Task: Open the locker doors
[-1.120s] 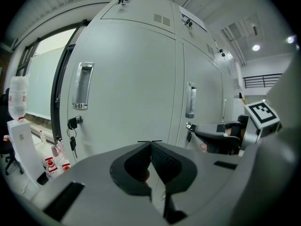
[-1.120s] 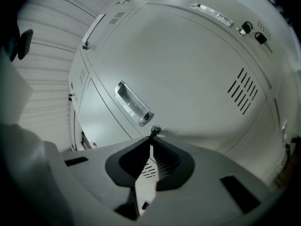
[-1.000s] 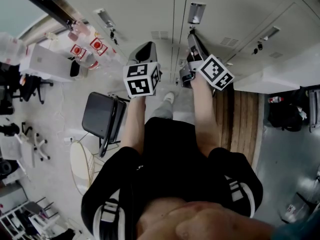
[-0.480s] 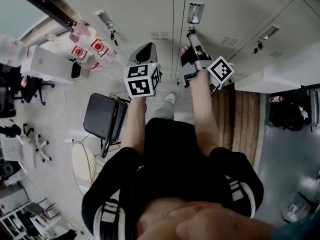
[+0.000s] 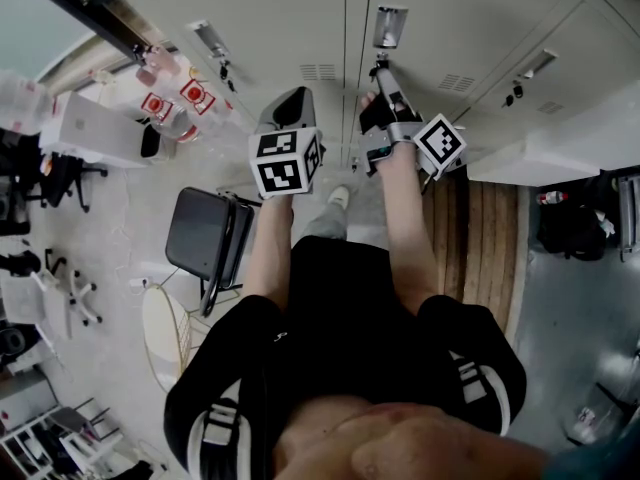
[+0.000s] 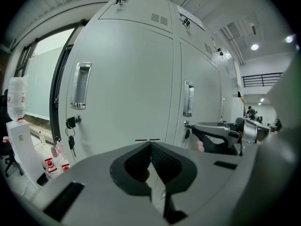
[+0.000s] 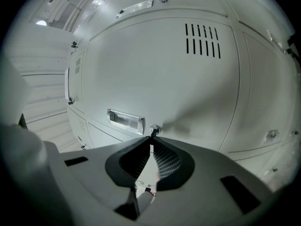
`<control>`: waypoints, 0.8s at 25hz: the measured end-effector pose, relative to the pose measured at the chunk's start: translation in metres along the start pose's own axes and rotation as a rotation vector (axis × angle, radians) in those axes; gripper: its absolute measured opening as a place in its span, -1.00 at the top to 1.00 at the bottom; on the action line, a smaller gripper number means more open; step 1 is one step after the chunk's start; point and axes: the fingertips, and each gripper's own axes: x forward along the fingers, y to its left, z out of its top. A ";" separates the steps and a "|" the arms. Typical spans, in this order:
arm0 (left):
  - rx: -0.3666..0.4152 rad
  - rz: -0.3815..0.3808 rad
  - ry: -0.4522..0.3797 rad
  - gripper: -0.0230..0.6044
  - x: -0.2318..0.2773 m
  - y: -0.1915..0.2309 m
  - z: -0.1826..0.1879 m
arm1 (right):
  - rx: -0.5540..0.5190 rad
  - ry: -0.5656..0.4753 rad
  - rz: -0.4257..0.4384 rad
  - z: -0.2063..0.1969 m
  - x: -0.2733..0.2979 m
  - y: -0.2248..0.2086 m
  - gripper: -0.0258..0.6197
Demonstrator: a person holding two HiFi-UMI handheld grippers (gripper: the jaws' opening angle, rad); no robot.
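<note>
- The bank of lockers [image 5: 300, 8] stands straight ahead of both claws, and the doors nearest them are shut.
- The locker door [image 7: 178, 79] being worked on fills the space in front of the right claw [image 7: 151, 138]. Its handle recess [image 7: 126, 118] lies just beside the claw tips, and its lock [image 7: 154, 128] sits right at them.
- The right claw is pinched on the small key [image 7: 151, 133] in that lock, held only at the very tips. Its jaws have just eased a shade wider with the key between them, so I judge the hold thin.
- To turn the key well, firm the pinch first and keep the claw in line with the lock. Roll without pulling back, or the key may slip from the tips.
- Once the lock gives, the handle recess is probably the better place to pull the door.
- The left claw [image 6: 150, 145] is closed on nothing, short of the neighbouring door [image 6: 127, 79]. That door's own keys [image 6: 70, 134] hang off to the claw's left.
</note>
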 end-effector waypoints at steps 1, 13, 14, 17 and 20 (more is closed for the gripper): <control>-0.001 -0.001 -0.001 0.89 -0.001 0.000 0.000 | -0.016 -0.002 -0.003 0.000 -0.001 0.001 0.82; -0.006 -0.014 -0.008 0.89 -0.002 -0.007 -0.001 | -0.415 0.015 -0.068 0.007 -0.005 0.018 0.54; -0.007 -0.014 -0.010 0.89 -0.003 -0.007 0.000 | -0.486 0.021 -0.085 0.008 -0.005 0.019 0.54; -0.010 -0.012 -0.015 0.89 -0.004 -0.007 0.000 | -0.724 0.044 -0.141 0.006 -0.006 0.023 0.52; -0.012 -0.006 -0.019 0.89 -0.005 -0.003 0.001 | -0.954 0.056 -0.171 0.002 -0.002 0.035 0.50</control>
